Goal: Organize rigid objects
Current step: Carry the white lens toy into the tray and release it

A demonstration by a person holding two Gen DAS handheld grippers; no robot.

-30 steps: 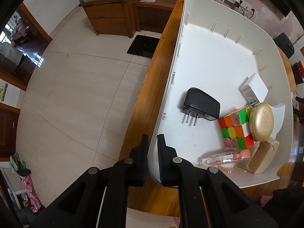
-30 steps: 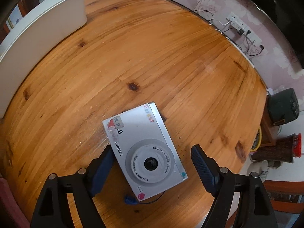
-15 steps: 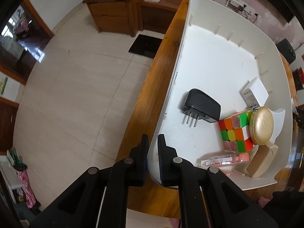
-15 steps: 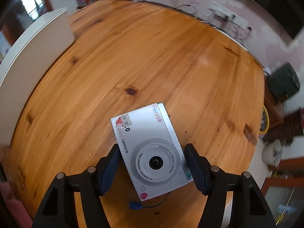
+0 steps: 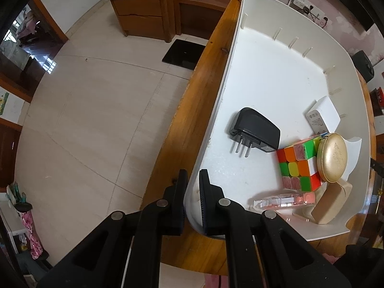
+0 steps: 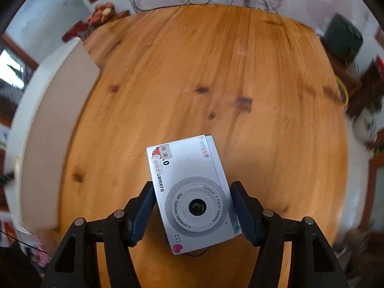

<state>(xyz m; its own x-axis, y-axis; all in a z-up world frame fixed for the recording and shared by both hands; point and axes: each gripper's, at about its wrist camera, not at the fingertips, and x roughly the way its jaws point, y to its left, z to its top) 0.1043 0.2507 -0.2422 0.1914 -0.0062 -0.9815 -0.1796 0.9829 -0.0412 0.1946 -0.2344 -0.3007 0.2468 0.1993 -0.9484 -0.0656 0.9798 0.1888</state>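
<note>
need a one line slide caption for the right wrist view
Right gripper closing around a silver children's digital camera on the wooden table, white bin at left.

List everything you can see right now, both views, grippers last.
bin: 1, white, on the table's edge
plug adapter: 1, black, in bin
puzzle cube: 1, multicoloured, in bin
round case: 1, gold, leaning on cube
white box: 1, in bin
clear pink item: 1, in bin
beige item: 1, in bin
toy camera: 1, silver, over the table
table: 1, wooden
left gripper: shut on bin wall
right gripper: closing, camera between its jaws
</note>
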